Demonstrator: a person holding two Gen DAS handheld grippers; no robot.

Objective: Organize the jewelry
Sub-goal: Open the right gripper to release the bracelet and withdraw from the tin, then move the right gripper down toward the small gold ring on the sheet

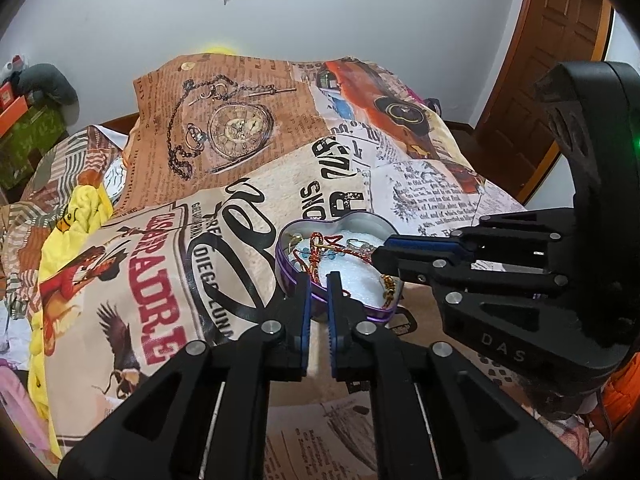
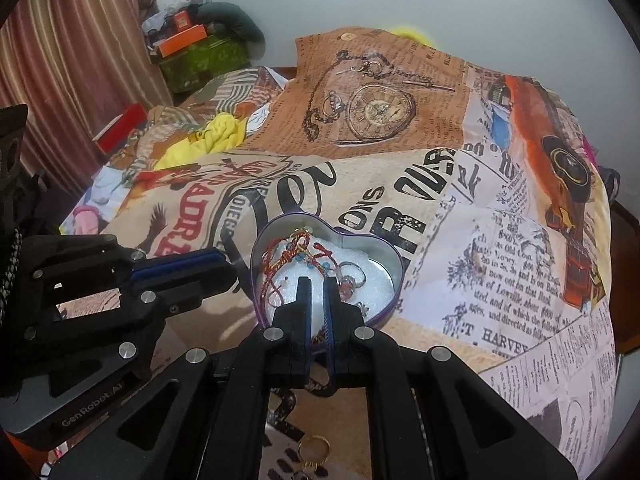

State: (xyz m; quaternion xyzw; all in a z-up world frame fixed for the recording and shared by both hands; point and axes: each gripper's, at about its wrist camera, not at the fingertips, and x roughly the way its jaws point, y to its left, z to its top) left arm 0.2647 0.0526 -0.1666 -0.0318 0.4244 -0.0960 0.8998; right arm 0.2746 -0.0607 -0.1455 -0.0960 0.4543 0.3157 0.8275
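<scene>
A purple heart-shaped tin (image 1: 298,288) (image 2: 394,268) with a white foam lining sits on the printed bedspread. It holds red cord bracelets (image 1: 316,258) (image 2: 286,264), blue beads and silver rings (image 2: 354,274). My left gripper (image 1: 319,280) has its jaws nearly closed over the tin's near rim; I cannot tell if it grips the rim. My right gripper (image 2: 316,284) hovers over the foam, jaws narrowly apart, nothing visibly between them. It also shows in the left wrist view (image 1: 380,258) at the tin's right rim. A gold ring (image 2: 314,450) lies on the bedspread below it.
The bedspread (image 1: 224,208) (image 2: 500,272) with newspaper prints covers a rumpled bed. Yellow cloth (image 1: 86,204) (image 2: 208,138) lies at the left. A green box (image 2: 200,62) with orange items stands in the far corner by a curtain. A wooden door (image 1: 552,60) is at the right.
</scene>
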